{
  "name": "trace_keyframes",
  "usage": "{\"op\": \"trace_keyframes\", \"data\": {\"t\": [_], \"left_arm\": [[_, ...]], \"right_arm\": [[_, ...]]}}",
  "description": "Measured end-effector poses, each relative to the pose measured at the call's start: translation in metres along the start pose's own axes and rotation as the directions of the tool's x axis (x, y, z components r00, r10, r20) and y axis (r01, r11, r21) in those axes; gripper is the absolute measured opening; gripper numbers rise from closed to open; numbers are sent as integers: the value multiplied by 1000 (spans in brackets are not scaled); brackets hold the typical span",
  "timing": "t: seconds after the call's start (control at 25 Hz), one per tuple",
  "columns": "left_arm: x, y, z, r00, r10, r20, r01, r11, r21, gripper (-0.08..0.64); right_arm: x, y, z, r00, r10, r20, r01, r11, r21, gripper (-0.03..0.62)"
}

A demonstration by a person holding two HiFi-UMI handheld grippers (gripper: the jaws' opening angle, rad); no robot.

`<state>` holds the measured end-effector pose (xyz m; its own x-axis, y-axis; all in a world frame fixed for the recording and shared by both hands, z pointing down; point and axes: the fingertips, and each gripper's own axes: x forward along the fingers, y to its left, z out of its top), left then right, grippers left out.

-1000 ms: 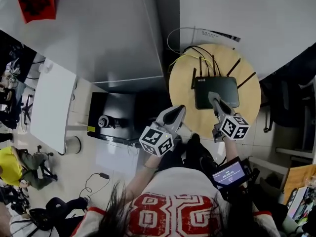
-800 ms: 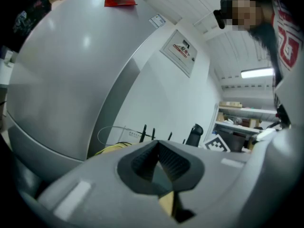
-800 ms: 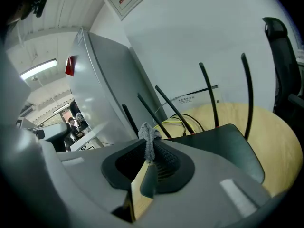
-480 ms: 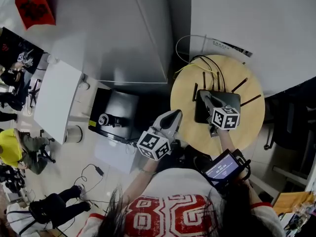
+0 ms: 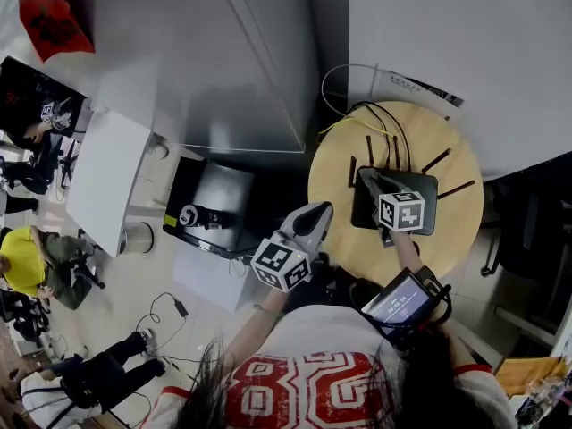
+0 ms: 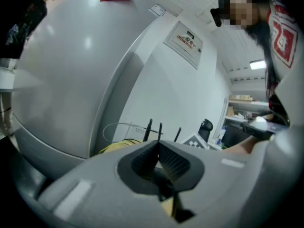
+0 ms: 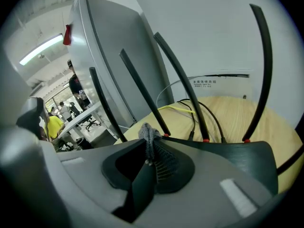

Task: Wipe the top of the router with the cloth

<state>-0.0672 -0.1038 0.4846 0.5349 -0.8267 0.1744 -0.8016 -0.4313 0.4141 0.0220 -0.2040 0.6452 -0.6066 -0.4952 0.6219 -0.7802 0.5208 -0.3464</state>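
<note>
**Right gripper view: one soft cloth pinched above one hard-topped router**

The cloth (image 7: 149, 137), a single grey knitted scrap, stood bunched between the jaws of the right gripper (image 7: 151, 145). The jaws were closed on it, with a small tuft poking past the tips. It looked light, limp and slightly grippy, so I judged it would fold and drag rather than slide. A hold this low on the bunch left only a small pad for wiping. Whether the tuft touched anything, I could not tell.

Just beyond it lay the one router (image 7: 237, 156), a flat black box with a smooth, hard top. It was probably light enough to skid under a firm push, and better steadied at a bare edge than by its aerials. At least four thin antennas (image 7: 178, 80) rose from its back edge in this view, and they looked slender and easy to knock. Several black cables and one yellow cable (image 7: 175, 107) ran from its rear.

The router sat on one round wooden bench (image 5: 447, 239), and the head view showed the right gripper over the router's left part. The second of the two grippers, the left gripper (image 5: 319, 213), hung by the bench's left edge. Its jaws met at the tips and held nothing.
</note>
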Motion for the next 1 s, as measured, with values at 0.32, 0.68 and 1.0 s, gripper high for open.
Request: {"op": "trace_keyframes", "data": {"t": [0.32,0.68,1.0], "left_arm": [[16,-12,-1,999,-40,-19,41,999,18,2],[34,-27,-6,996,-85,-29,85,996,8,2],[36,-29,-8,997,-79,-26,80,997,12,2]], "right_arm": [[-31,-44,-6,994,-101,30,100,994,33,41],[-80,-111,-19,969,-241,54,234,966,114,40],[-108,-148,-29,944,-325,57,316,939,132,41]]}}
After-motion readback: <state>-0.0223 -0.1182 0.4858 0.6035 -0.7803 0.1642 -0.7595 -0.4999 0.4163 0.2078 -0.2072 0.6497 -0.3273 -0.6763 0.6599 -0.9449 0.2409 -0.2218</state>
